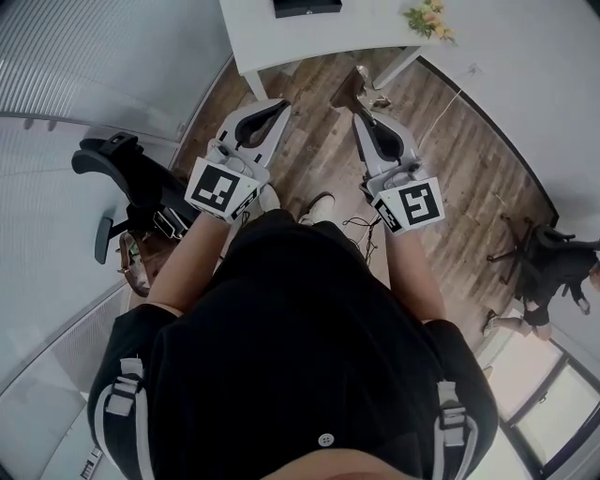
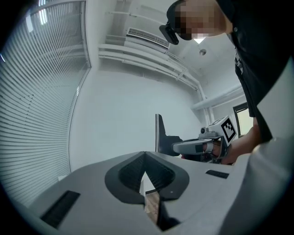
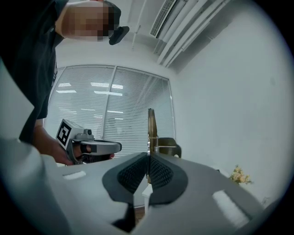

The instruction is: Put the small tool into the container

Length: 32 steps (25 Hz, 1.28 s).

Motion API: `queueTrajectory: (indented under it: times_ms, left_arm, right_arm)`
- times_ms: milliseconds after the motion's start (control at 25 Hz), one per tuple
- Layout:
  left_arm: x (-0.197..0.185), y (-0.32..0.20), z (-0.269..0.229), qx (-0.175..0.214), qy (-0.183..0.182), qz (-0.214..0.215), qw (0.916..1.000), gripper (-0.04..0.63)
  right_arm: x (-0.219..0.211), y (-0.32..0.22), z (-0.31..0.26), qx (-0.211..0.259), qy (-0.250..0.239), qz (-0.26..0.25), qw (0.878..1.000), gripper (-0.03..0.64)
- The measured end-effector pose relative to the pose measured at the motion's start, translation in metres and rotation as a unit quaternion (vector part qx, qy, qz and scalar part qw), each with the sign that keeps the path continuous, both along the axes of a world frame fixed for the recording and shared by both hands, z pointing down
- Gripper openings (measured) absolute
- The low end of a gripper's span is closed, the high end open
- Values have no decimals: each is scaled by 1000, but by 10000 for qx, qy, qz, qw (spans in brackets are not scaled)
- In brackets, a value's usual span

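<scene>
My right gripper (image 1: 364,112) (image 3: 148,158) is shut on a small brass-coloured tool (image 3: 150,131) that sticks up from between its jaws. In the head view the tool (image 1: 362,86) pokes forward over the wooden floor. From the left gripper view the tool (image 2: 161,134) is a dark shape at the tip of the right gripper (image 2: 177,147). The left gripper (image 1: 279,106) (image 2: 145,156) is shut with nothing in it and is held level beside the right one. A black container-like thing (image 1: 307,7) lies on the white table (image 1: 375,33) ahead; I cannot tell more.
A person's body and arms fill the lower head view. A black office chair (image 1: 122,173) stands at the left, another chair (image 1: 544,253) at the right. Yellow flowers (image 1: 429,19) sit on the white table. Blinds (image 3: 119,114) cover the windows.
</scene>
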<state>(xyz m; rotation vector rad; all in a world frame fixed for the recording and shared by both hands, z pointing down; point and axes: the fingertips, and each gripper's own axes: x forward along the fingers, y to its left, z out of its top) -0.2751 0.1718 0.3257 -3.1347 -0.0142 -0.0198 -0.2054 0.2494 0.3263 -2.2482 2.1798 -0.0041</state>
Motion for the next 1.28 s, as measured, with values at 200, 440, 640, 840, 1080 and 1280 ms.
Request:
queueTrajectory:
  times_ms: [200,440,640,840,1080,1280]
  left_arm:
    - [10,15,2,19,-22,24,10000,8]
    - [24,29,4,38,-55,35,10000,8]
    - [41,44,5,88,-67,34,9999,8]
    - [56,54,9,115,-100,26,9999,8]
    - [71,68,8,107,-35,42,9999,8]
    - [84,75,8,95,-5,45,9999,8]
  right_arm:
    - [9,14,2,-20,-7,-15,10000,14]
    - [21,29,7,-110,-23,-7,9999,14]
    - [35,41,9,-114,40,-63,9999,14]
    - [48,51,12,-111,70,-76,9999,14]
    - [61,60,15,-53,134,-99,9998,14]
    - [73,66,10,19,182,-91,9998,14]
